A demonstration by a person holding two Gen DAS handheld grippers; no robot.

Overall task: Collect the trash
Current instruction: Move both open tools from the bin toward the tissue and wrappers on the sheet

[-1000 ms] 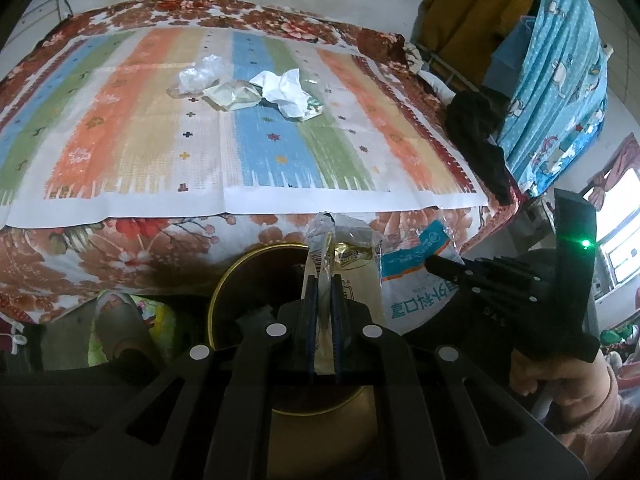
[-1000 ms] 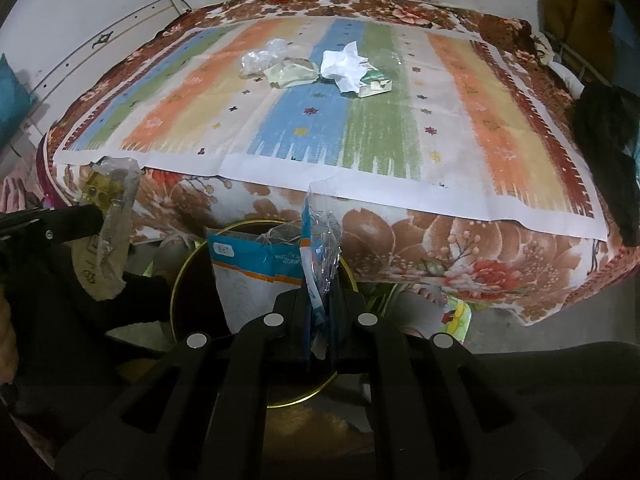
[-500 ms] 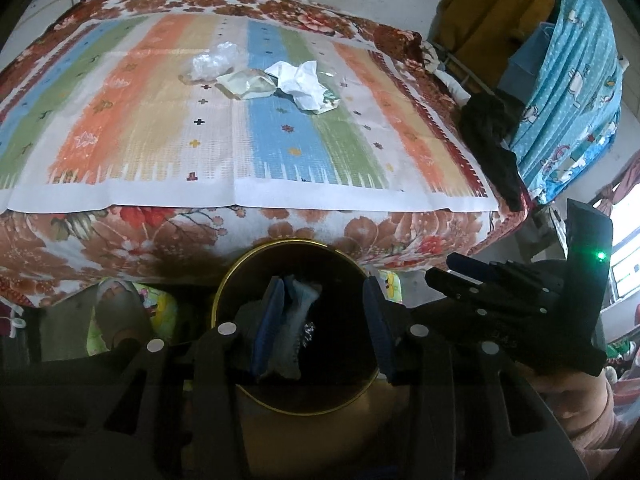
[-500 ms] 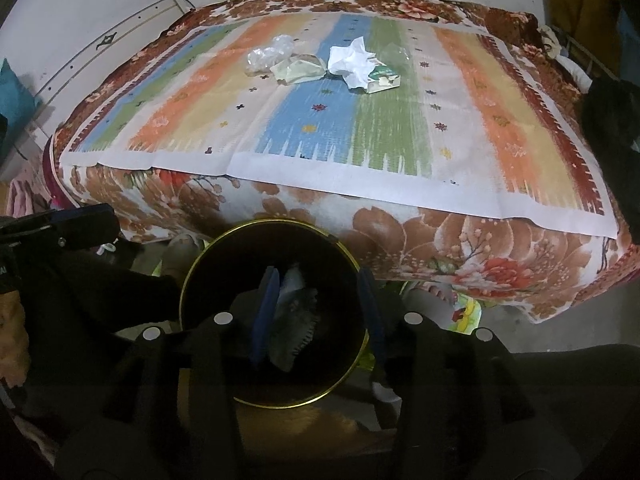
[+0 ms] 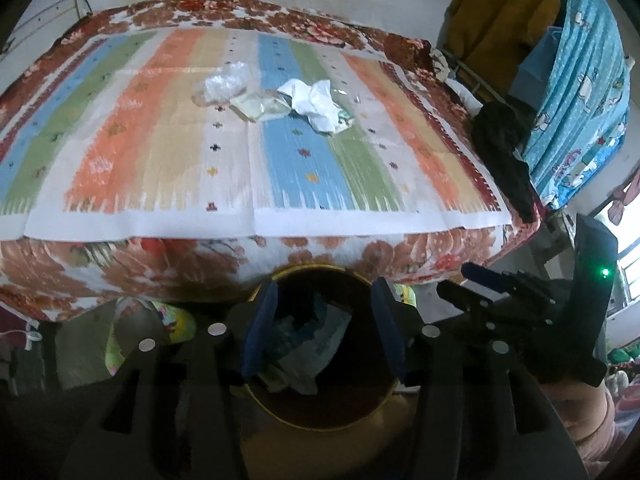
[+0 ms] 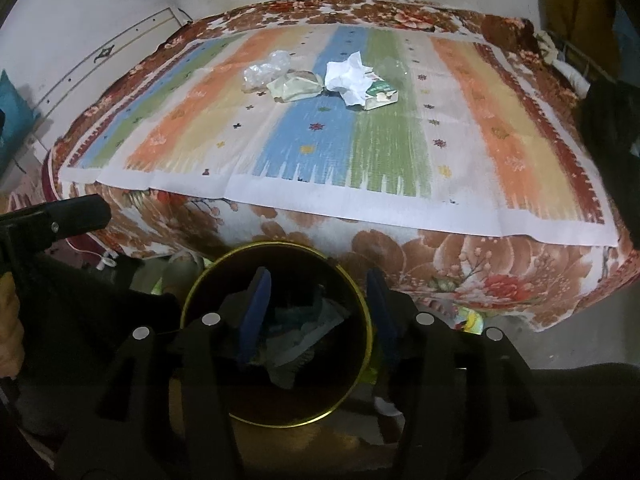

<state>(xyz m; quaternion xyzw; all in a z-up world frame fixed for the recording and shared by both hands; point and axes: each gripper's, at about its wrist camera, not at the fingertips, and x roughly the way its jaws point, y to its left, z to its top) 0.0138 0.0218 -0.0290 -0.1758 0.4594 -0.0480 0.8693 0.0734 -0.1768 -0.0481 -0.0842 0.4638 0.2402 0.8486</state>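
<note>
A dark bin with a gold rim (image 5: 320,268) (image 6: 280,245) stands on the floor against the near edge of the bed. Both grippers hang over its mouth. My left gripper (image 5: 324,300) has its jaws opening with nothing between them. My right gripper (image 6: 316,284) is opening too and is empty. Dropped wrappers (image 5: 316,344) (image 6: 304,332) lie inside the bin. On the far side of the bed lie a clear plastic wad (image 5: 224,84) (image 6: 266,70), a pale wrapper (image 5: 260,106) (image 6: 296,86), crumpled white paper (image 5: 312,100) (image 6: 348,78) and a small green-white box (image 6: 382,94).
A striped cloth (image 5: 280,168) covers the bed over a floral blanket (image 6: 460,256). A black garment (image 5: 504,152) hangs off the bed's right edge, beside a blue curtain (image 5: 580,92). Colourful items (image 5: 176,320) sit on the floor by the bin.
Both grippers were shut on wrappers over the bin a second ago. Both have opened and the wrappers now lie in the bin. The left view has edged closer to the bed.
</note>
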